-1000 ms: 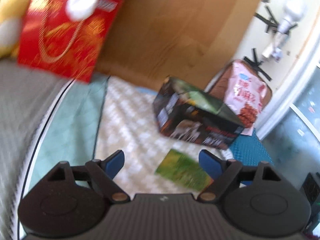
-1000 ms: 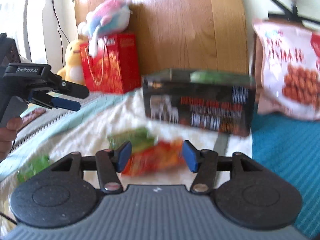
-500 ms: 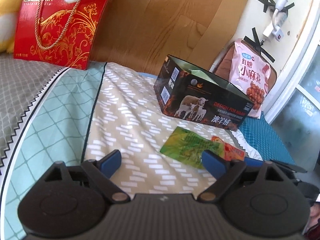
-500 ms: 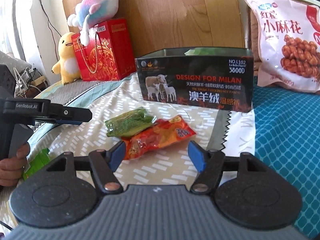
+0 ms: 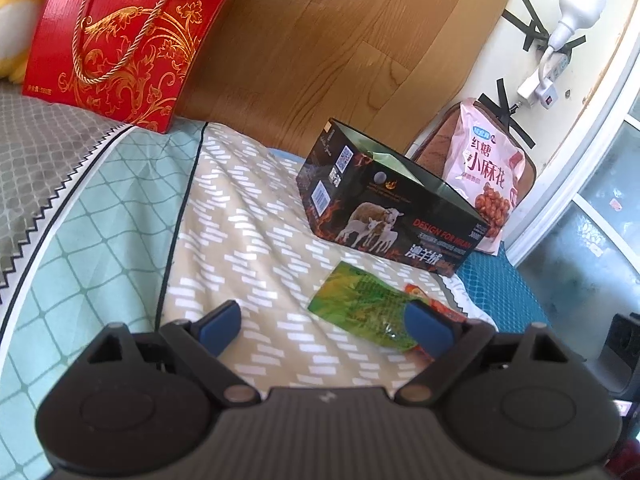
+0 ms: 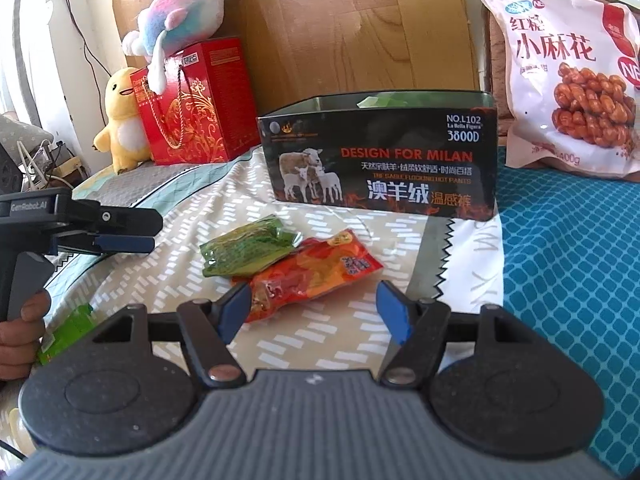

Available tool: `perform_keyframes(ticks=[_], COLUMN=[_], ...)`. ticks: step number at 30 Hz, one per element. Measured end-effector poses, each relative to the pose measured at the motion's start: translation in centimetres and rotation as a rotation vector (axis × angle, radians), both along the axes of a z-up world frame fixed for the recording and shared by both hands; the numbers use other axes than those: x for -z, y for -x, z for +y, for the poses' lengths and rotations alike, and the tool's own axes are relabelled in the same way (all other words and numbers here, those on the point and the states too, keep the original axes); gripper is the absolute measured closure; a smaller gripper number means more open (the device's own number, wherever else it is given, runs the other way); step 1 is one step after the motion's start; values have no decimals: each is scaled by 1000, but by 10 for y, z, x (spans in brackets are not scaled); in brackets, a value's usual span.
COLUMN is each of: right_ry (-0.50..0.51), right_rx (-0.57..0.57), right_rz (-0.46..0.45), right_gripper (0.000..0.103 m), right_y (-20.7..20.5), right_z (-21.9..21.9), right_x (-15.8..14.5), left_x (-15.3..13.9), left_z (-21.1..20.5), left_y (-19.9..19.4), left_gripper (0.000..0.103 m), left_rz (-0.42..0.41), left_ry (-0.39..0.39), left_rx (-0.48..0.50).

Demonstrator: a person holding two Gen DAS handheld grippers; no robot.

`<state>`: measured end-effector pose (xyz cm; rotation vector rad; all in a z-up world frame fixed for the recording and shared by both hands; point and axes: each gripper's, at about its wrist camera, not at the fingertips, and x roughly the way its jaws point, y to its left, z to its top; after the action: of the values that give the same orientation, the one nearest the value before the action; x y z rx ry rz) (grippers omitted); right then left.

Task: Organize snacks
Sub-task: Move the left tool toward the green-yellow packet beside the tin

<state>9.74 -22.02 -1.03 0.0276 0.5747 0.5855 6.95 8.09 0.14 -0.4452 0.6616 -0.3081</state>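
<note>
Bedding patterned in beige [image 6: 320, 344] is lying under the spread, empty right gripper [image 6: 316, 312], whose jaws have just been opening toward the orange-red foil snack packet [image 6: 312, 272] beside the green packet [image 6: 248, 252]. Next likely comes grasping it for the black open-topped box [image 6: 380, 160] reading "DESIGN FOR MILAN". The left gripper [image 5: 324, 332] is hanging released.

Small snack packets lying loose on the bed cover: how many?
3: a green foil packet and red-orange packet before the black box; a green packet by the hand. More may be hidden.

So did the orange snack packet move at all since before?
No. The orange packet still lies tucked against the green packet, in front of the black box.
</note>
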Motion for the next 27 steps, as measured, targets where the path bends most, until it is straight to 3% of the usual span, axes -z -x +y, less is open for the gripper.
perform_keyframes(ticks=[27], right_ry=[-3], right_rx=[10], right_rz=[-1], right_gripper=[32], right_y=[0], right_z=[-1], right_x=[-1], left_x=[0], left_z=[-1], left_y=[-1], left_gripper=[9], left_rz=[4], left_ry=[-7], left_rx=[1])
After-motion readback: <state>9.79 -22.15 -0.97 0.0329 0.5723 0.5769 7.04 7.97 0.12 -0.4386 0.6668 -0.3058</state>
